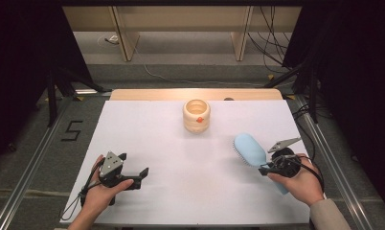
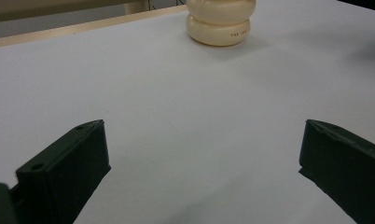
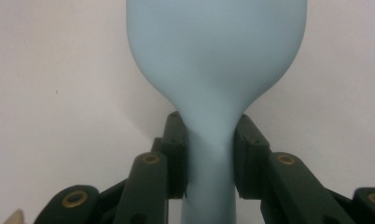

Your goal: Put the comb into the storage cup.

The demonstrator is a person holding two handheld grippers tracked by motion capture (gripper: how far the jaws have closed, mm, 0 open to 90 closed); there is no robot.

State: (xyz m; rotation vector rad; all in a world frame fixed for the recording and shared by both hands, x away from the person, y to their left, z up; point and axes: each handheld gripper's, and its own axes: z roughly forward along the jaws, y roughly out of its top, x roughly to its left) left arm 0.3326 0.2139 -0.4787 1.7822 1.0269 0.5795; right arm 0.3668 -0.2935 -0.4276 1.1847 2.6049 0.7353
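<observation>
At the lower left of the high view, the left gripper rests on the white table, its jaws wide apart with nothing between them. At upper centre stands a cream ribbed pot, with something small and orange at its near rim. At the lower right, the right gripper is clamped on the neck of a light-blue hairbrush. In the right gripper view the two jaws press the hairbrush where the handle narrows.
</observation>
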